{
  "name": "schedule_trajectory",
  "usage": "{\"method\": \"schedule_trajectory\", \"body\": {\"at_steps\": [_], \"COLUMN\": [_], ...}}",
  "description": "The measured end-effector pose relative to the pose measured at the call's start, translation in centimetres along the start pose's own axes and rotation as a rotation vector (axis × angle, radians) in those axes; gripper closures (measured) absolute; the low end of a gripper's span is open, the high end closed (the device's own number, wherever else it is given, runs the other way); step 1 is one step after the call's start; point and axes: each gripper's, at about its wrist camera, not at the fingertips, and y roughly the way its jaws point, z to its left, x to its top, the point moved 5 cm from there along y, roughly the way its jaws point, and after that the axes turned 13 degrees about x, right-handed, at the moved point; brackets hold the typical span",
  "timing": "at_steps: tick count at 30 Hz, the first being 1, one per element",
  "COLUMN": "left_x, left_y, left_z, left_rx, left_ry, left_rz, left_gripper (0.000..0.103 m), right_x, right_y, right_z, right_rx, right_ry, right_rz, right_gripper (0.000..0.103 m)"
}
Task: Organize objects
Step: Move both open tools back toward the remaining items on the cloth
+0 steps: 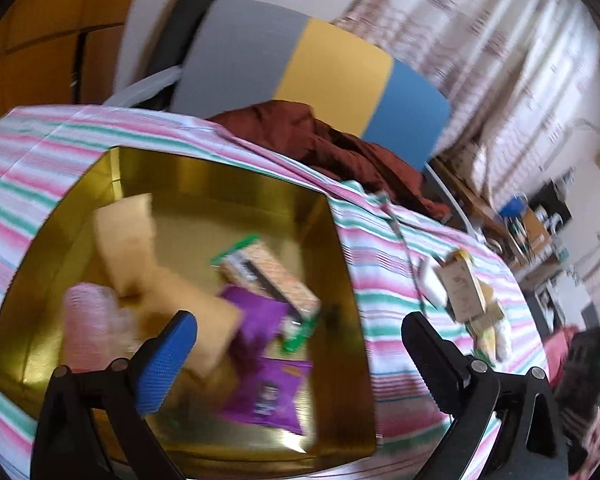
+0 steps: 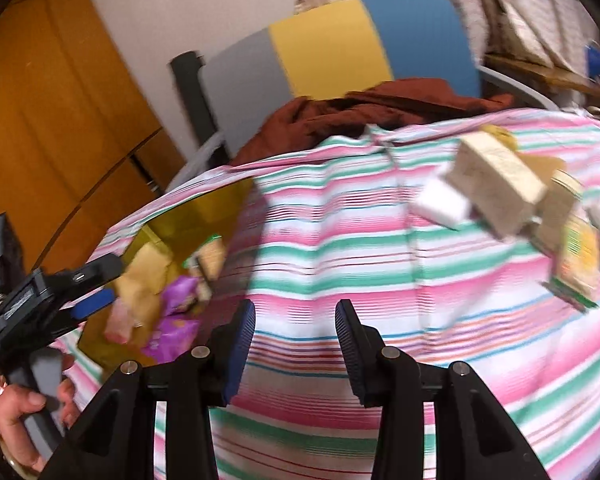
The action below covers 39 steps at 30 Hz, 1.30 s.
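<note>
A gold tin box (image 1: 228, 176) lies on the striped cloth. Inside it are two yellow sponges (image 1: 128, 240), a cracker box (image 1: 272, 276), purple packets (image 1: 268, 392) and a pink blurred item (image 1: 86, 320). My left gripper (image 1: 300, 344) hangs above the tin, open wide, with nothing between its fingers. The right wrist view also shows the left gripper (image 2: 100, 286), over the tin (image 2: 220, 196). My right gripper (image 2: 296, 340) is over bare cloth, open a little and holding nothing. Ahead and to its right lie a beige box (image 2: 496, 176), a white block (image 2: 440, 200) and a yellow-green packet (image 2: 576, 268).
The striped cloth (image 2: 340, 240) covers the table. Behind it stand a chair with a grey, yellow and blue back (image 1: 300, 60) and a brown garment (image 1: 340, 148). A wooden cabinet (image 2: 40, 120) is at the left. A person's hand (image 2: 20, 404) holds the left gripper.
</note>
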Motion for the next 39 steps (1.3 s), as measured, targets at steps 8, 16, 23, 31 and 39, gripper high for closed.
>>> {"method": "schedule_trajectory", "body": {"at_steps": [8,16,23,31,39], "left_x": [-1.4,-2.7,-3.3,-3.4,-3.8], "left_y": [0.1,0.3,0.4,1.0,1.7], "left_z": [-5.4,-8.3,-10.0,-11.9,-13.7], "left_rx": [-0.071,-0.098,-0.100,-0.112,-0.131], "left_ry": [0.119,0.175,0.213,0.249,0.282], "left_rz": [0.015,0.039,0.050,0.061,0.082], "left_gripper": [0.000,0.000,0.000,0.000,0.000], "right_x": [0.8,6.6,8.8,1.1,3.1], "right_y": [-4.0,-8.5,-5.9,-5.1,-8.1], "right_z": [-7.6,-15.3,-18.4,-15.7,-16.6], "right_rx": [-0.165,-0.297,-0.274,-0.197,-0.257], "right_ry": [0.108,0.200,0.210,0.177,0.161], "right_rz": [-0.100,-0.288,-0.226,-0.100,-0.194], "right_gripper": [0.058,0.057,0.057,0.057,0.057]}}
